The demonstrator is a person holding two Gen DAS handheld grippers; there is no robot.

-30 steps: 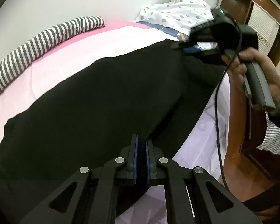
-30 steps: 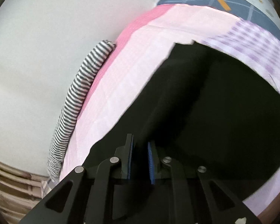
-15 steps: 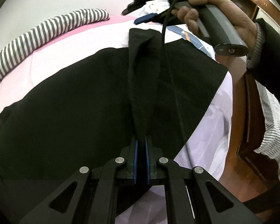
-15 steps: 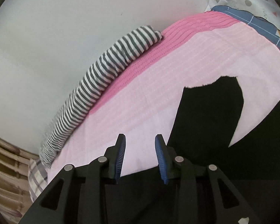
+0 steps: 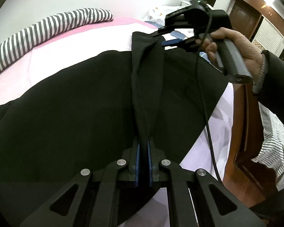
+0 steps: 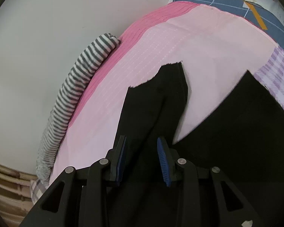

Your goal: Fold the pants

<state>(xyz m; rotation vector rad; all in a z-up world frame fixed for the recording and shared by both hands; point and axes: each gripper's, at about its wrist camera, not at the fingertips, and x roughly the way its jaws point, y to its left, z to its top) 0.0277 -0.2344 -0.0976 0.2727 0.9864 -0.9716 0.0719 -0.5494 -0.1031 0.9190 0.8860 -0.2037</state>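
Black pants [image 5: 75, 104] lie spread over the pink bed. A narrow folded strip [image 5: 145, 75] of them runs from my left gripper [image 5: 143, 141] up to the far side. That gripper is shut on the strip's near end. My right gripper [image 5: 161, 38], held by a hand [image 5: 234, 43], hovers at the strip's far end. In the right wrist view the right gripper [image 6: 142, 147] stands open, and the black strip [image 6: 161, 94] passes under the gap between its blue pads without being pinched. The rest of the pants [image 6: 236, 123] lies to the right.
A grey-and-white striped bolster [image 5: 47, 30] lies along the wall, also in the right wrist view [image 6: 81, 71]. A blue checked cloth [image 6: 236, 3] sits at the bed's head. Wooden furniture [image 5: 240, 132] stands past the bed's right edge. A black cable [image 5: 204, 104] hangs from the right gripper.
The right gripper was shut on the black fabric, carried a strip of it across the pants, then opened and let go. It has since shifted back over the strip's end. The left gripper stayed shut.
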